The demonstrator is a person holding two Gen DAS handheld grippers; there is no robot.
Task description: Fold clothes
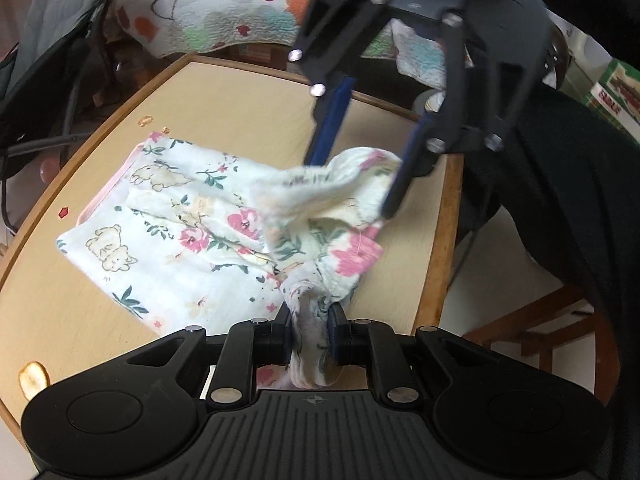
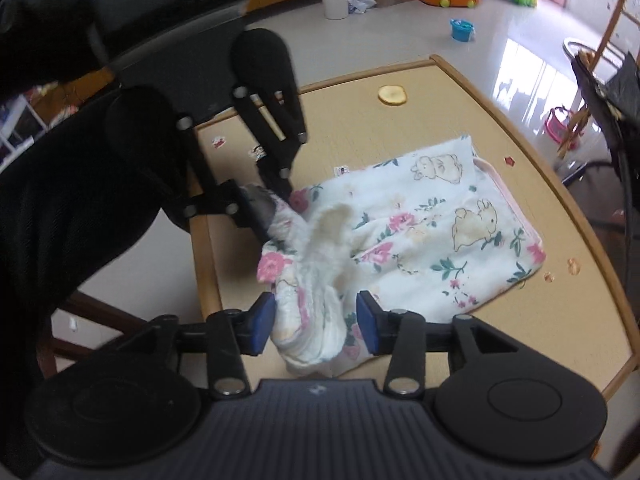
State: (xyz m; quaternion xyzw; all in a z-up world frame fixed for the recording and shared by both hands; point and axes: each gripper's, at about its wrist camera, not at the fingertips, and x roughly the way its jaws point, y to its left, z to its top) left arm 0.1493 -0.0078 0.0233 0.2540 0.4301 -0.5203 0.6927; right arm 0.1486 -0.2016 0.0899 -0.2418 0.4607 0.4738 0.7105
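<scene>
Left gripper [image 1: 310, 334] jaws pinch the soft, light floral cloth [image 1: 180, 220]; right gripper [image 2: 316, 322] jaws stand apart around its bunched corner; regrip an edge.

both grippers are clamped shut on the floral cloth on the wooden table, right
Not quite. Only the left gripper is clamped on the floral cloth. The right wrist view shows the right gripper open, cloth loose between its pads. The wooden table part is correct.
</scene>
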